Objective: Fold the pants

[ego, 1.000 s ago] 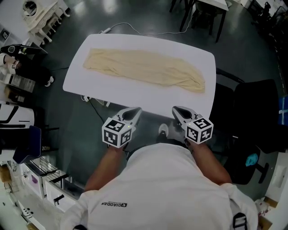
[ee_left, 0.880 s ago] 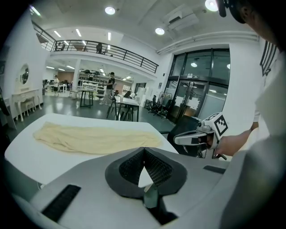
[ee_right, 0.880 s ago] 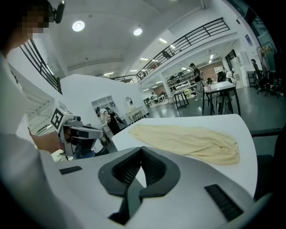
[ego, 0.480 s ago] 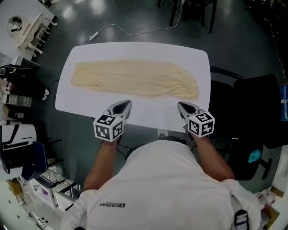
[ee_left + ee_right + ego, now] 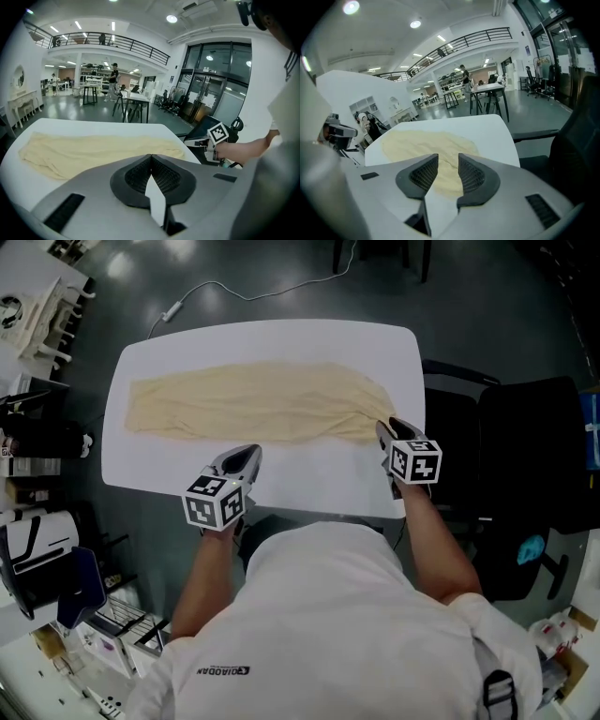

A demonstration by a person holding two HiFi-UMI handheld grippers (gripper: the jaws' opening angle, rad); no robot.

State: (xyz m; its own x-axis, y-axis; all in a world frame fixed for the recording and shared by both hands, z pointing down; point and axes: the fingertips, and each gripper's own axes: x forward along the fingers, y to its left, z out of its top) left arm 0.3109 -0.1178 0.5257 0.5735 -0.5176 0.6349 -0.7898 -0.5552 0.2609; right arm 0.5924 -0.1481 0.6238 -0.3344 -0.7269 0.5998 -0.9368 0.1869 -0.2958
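As head view shows: pants [image 5: 253, 401] span table [image 5: 281, 338], upper frame.
Left gripper [image 5: 150, 157]: jaws together, empty.
Right gripper [image 5: 448, 157]: jaws opening, pants beyond gap.

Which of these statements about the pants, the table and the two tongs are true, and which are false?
1. The pants lie stretched out on the white table. True.
2. The left tongs are shut and empty. True.
3. The right tongs clamp the pants. False: their jaws are opening, and the cloth's end shows through the gap, unpressed.
4. The pants hang over the table's edge. False: they lie wholly on it.
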